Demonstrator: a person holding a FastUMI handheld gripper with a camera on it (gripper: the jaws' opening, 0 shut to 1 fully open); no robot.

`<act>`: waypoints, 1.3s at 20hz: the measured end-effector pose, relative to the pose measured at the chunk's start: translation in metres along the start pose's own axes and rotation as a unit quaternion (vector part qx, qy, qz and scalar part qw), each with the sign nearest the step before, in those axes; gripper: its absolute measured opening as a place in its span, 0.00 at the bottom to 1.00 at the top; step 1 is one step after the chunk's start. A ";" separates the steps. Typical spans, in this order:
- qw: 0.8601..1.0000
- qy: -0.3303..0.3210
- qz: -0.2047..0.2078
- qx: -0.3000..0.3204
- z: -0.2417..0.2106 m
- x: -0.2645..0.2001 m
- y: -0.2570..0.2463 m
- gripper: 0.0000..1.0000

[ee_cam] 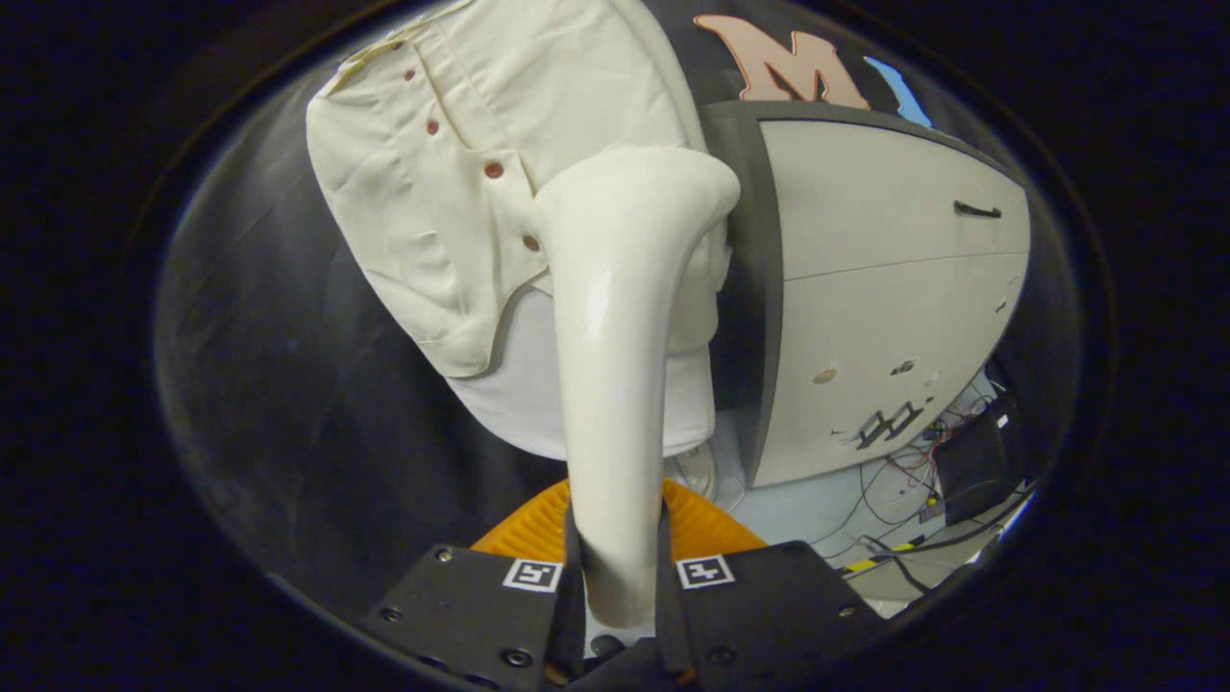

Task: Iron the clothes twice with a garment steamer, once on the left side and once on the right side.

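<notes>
My gripper (620,577) is shut on the handle of a cream garment steamer (615,365), one finger pressing on each side of it. The steamer rises straight ahead from between the fingers, and its broad head (639,192) lies against a cream shirt (480,163). The shirt has a row of small red-brown buttons and hangs over a white padded form (524,384). The steamer head covers the shirt's lower right part, just right of the button row. The shirt's left half and hem show in full.
A white cabinet (884,288) with a grey edge and a dark handle stands right of the shirt. Loose cables and a black box (971,461) lie on the floor below it. An orange ribbed object (701,524) sits behind the fingers.
</notes>
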State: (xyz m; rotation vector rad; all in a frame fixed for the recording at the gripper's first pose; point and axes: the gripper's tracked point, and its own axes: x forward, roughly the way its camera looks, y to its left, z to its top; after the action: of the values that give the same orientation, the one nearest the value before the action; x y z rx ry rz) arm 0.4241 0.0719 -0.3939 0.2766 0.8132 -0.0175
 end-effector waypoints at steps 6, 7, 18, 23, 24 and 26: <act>0.998 -0.044 -0.033 -0.005 -0.036 -0.094 0.016 0.29; 0.998 -0.053 -0.037 -0.007 -0.042 -0.111 0.018 0.29; 0.986 -0.159 -0.031 -0.024 -0.007 -0.247 0.037 0.29; 0.973 -0.221 0.007 -0.069 0.027 -0.307 0.049 0.29; 0.969 -0.233 0.007 -0.084 0.033 -0.321 0.048 0.29; 0.964 -0.244 0.009 -0.105 0.033 -0.338 0.034 0.29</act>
State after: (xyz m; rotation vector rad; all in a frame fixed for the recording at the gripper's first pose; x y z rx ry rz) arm 0.2186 0.0658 -0.1214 0.0714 0.3169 0.0169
